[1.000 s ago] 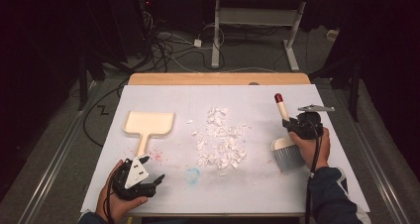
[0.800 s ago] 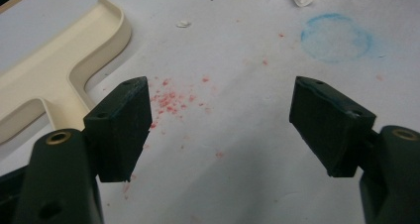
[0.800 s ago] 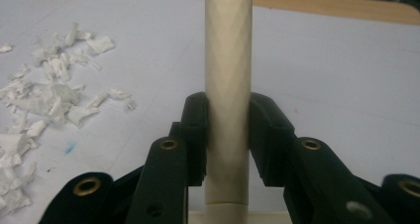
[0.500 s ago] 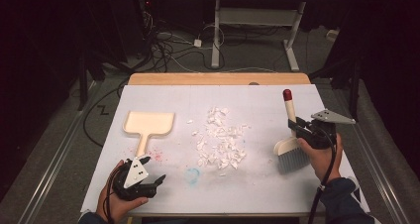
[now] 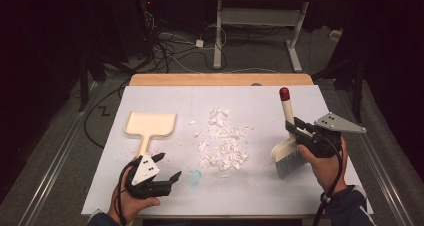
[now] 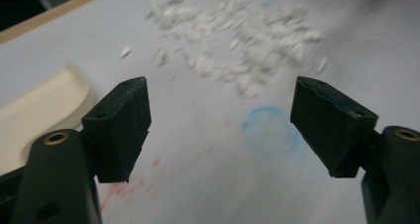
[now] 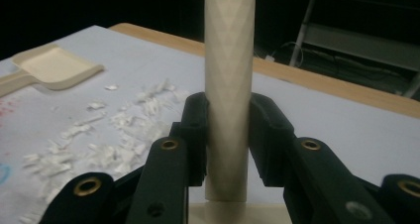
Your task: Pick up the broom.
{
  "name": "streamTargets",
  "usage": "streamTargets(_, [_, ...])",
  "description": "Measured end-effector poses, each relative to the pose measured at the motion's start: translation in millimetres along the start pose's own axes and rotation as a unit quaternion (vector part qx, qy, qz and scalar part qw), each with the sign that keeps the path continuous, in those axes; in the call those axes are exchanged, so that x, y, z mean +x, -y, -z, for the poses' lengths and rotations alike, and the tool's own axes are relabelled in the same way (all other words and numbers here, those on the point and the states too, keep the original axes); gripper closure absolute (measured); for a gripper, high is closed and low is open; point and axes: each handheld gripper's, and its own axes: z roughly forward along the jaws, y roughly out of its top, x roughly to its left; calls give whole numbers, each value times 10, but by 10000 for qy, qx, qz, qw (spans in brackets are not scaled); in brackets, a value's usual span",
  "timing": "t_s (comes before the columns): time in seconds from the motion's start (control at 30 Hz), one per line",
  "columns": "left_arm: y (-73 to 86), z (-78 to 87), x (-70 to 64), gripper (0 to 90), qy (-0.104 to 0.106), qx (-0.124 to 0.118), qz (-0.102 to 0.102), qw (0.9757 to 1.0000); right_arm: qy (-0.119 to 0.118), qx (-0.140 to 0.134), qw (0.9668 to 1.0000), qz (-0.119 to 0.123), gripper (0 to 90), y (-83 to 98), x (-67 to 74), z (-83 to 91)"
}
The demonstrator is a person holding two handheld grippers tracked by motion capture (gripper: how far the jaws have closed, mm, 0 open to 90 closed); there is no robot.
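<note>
Gripping the cream handle of a small brush (image 5: 289, 148), the right gripper (image 5: 300, 131) has its fingers (image 7: 270, 135) pinched on it, bristles lifted off the white worktop (image 5: 260, 193) at its right side. Left gripper (image 5: 167, 168) hovers with fingers (image 6: 121, 127) spread and empty, near the dustpan (image 5: 149, 126). Paper scraps (image 5: 222, 143) lie between them.

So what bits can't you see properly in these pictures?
- Brush: in the right gripper view its bristles are cut off by the bottom edge; the handle's red tip runs past the top edge.
- Dustpan: in the left gripper view the left edge and a jaw hide most of it.
- Paper scraps: blurred in the left gripper view, so single pieces can't be counted.
- Blue ring mark: too faint to identify.
</note>
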Motion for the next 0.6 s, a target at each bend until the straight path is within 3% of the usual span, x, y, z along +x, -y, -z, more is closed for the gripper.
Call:
streamTargets(0.17, [-328, -195, -256, 220, 531, -317, 31, 9981, -232, -121, 9996, 147, 712, -99, 228, 18])
streamTargets(0.23, [-451, -304, -362, 218, 786, -405, 45, 9961, -327, -183, 9989, 274, 712, -140, 347, 12])
streamTargets(0.4, [-714, -621, -615, 222, 1162, -497, 119, 9919, -408, -254, 9982, 347, 712, -163, 482, -16])
streamTargets(0.53, [-896, -871, -798, 246, 1498, -648, 294, 9862, -538, -320, 9972, 400, 712, -180, 634, -53])
streamTargets(0.6, [-920, -902, -822, 237, 1514, -687, 336, 9855, -558, -305, 9970, 434, 712, -182, 664, -60])
